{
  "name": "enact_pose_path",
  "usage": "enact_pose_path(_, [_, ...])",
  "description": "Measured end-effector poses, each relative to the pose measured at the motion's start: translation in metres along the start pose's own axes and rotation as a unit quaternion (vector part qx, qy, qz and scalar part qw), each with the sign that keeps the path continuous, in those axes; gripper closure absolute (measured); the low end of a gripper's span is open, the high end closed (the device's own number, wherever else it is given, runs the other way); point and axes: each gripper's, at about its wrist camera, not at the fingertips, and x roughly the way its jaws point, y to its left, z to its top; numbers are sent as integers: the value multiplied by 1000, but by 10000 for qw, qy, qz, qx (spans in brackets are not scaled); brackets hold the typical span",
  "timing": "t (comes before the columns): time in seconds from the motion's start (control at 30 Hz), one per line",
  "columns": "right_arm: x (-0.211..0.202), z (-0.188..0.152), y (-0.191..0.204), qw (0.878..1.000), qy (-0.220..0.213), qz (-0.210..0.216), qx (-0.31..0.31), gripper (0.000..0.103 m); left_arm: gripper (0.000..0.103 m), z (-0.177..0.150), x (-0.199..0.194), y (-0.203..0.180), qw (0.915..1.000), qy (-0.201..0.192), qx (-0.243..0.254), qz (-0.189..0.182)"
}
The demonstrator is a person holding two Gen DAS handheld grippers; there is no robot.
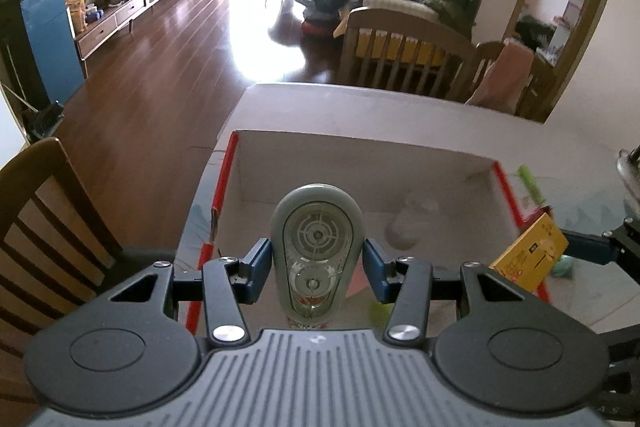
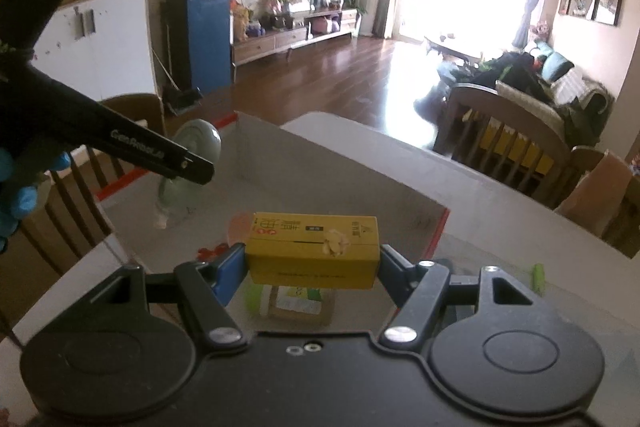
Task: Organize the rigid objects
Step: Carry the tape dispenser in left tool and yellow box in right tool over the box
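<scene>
My left gripper [image 1: 317,263] is shut on a grey oval gadget with a clear gear window [image 1: 317,247], held upright over an open cardboard box with red tape edges [image 1: 400,163]. The right wrist view shows the same gadget [image 2: 192,163] at the left, behind the left gripper's black arm. My right gripper [image 2: 312,263] is shut on a yellow carton with red print [image 2: 314,247], held crosswise above the box floor [image 2: 320,179]. That carton [image 1: 530,257] shows at the box's right edge in the left wrist view.
The box sits on a pale table [image 1: 360,103]. A green stick [image 1: 530,185] lies right of the box, and a small labelled packet [image 2: 298,303] sits under the right gripper. Wooden chairs [image 1: 44,219] flank the table. A blue-gloved hand [image 2: 24,195] holds the left gripper.
</scene>
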Motion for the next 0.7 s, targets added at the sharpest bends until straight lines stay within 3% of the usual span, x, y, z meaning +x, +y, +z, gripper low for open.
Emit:
enact_pose_path(0.33, [55, 8, 11, 9989, 459, -68, -25, 34, 54, 10, 50, -3, 9985, 327, 430, 97])
enact_pose_path(0.7, [74, 5, 25, 9975, 675, -147, -170, 34, 54, 8, 93, -3, 9943, 757, 738, 130])
